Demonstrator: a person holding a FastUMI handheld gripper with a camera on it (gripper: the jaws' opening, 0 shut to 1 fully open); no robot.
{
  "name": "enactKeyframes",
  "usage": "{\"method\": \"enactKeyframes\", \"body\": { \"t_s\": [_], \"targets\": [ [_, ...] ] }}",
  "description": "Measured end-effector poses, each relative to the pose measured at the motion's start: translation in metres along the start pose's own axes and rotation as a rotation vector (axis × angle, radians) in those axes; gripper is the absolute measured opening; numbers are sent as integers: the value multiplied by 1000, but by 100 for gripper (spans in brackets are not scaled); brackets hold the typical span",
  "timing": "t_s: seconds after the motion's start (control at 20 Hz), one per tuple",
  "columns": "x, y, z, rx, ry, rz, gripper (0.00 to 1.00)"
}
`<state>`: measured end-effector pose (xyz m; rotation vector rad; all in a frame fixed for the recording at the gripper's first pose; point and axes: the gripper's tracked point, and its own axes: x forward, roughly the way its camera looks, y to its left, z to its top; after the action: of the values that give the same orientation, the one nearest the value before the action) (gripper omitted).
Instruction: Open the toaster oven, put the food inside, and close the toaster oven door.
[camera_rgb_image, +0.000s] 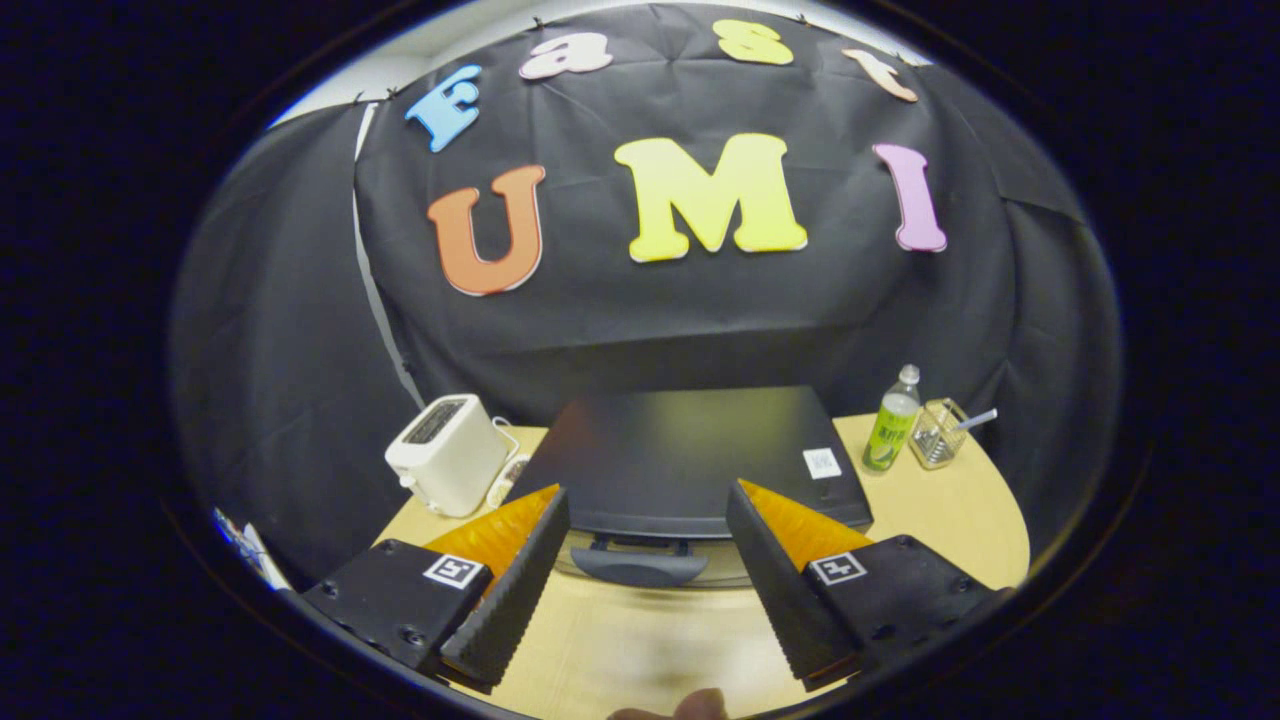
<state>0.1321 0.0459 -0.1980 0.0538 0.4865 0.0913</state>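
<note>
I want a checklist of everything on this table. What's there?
Surface: light wooden table, bare just ahead of the fingers.
Job's things: black toaster oven beyond the fingers, door shut, handle facing the gripper; no food seen.
Clutter: white toaster beside the oven; green bottle and clear holder on its other side.
Grippers: gripper open, fingers apart, holding nothing.
Cables: white cord behind the white toaster.
Surroundings: black cloth wall.

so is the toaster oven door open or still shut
Shut, as far as the view shows: the toaster oven door handle sits tucked under its top edge, just ahead of the open, empty gripper fingers.
</note>
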Motion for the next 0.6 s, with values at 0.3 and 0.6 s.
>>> {"method": "enactKeyframes", "body": {
  "t_s": [0.3, 0.6],
  "targets": [
    [-58, 14, 97, -5, -177, -12, 100],
    [-134, 20, 175, -51, -337, -80, 100]
  ]
}}
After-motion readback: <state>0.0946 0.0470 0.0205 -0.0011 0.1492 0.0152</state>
